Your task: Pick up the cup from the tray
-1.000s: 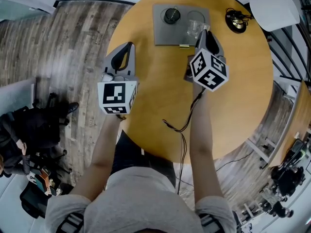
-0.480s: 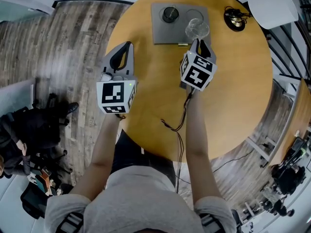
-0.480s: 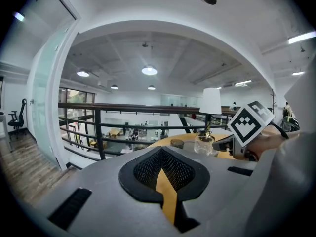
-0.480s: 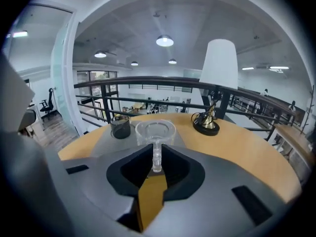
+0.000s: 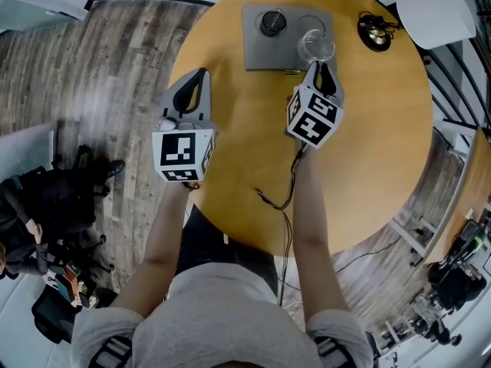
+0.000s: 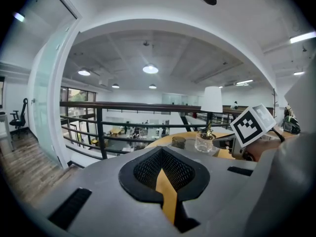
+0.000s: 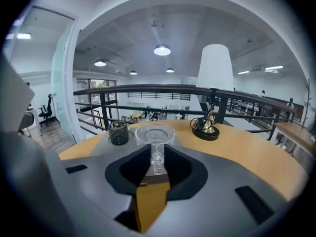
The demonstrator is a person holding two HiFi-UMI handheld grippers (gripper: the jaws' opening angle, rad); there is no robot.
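Round wooden tabletop point(image 5: 383, 152):

- Grey tray point(image 5: 265, 52): lies at the far edge, a little left of the middle
- Dark lidded pot point(image 5: 271, 23): stands upright on the tray's far left part
- Glass cup point(image 5: 315, 45): clear, upright, handle turned toward the near edge; shows over the tray's right near part, apart from the dark lidded pot; cannot tell whether lifted clear of the tray or resting on it
- Right gripper point(image 5: 322, 67): reaches over the tray's near right corner; jaws nearly together and closing, pinching the glass cup by its thin handle, bowl just beyond the tips
- Left gripper point(image 5: 202, 73): hangs above the tabletop's left edge, well apart from the tray; jaws closed tip to tip, nothing between them
- Black and brass lamp base point(image 5: 374, 32): sits near the far right edge, right of the tray
- White lampshade point(image 5: 435, 18): shows past the far right edge
- Thin dark cable point(image 5: 284, 198): trails from the right gripper across the tabletop toward the near edge
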